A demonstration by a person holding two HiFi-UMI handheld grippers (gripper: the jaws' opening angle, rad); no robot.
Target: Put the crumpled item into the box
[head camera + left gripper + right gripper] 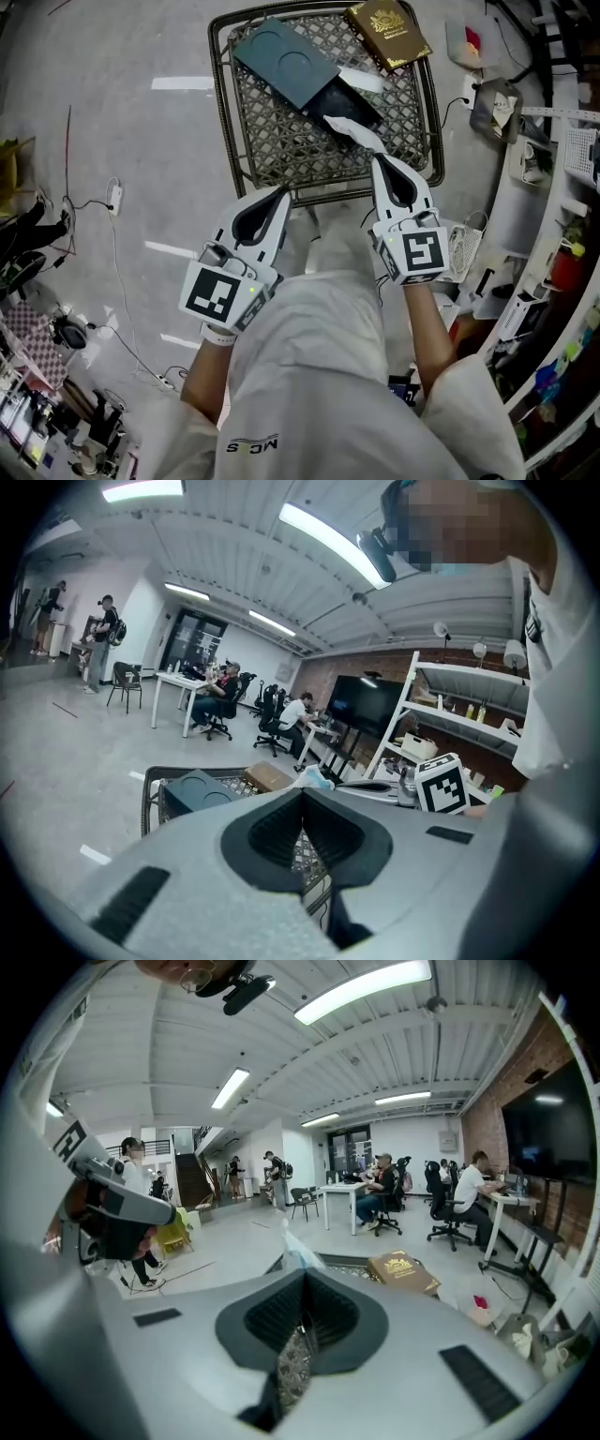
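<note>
The desk (281, 142) is a square of brown wire lattice with a rounded rod rim. On it lie a flat dark teal box (284, 62) with two round dimples in its lid, a black tray (353, 106) slid out of the box's near end, and a brown book (389, 34) with a gold crest.

The right hand-held gripper (375, 157) has its smooth grey jaws closed, pinching a white, thin, crinkled wad (352, 130) at the tips. The wad lies against the tray's open end.

The left hand-held gripper (284, 190) is closed on nothing, ribbed black pads meeting, at the desk's near edge.

The right gripper view shows the wad (292, 1249) rising just past the joined tips (302, 1277). The left gripper view shows the wad (312, 780) beyond that gripper's own closed tips (302, 794). Only these two views show seated people (380, 1185) and ceiling strip lights (361, 988).
</note>
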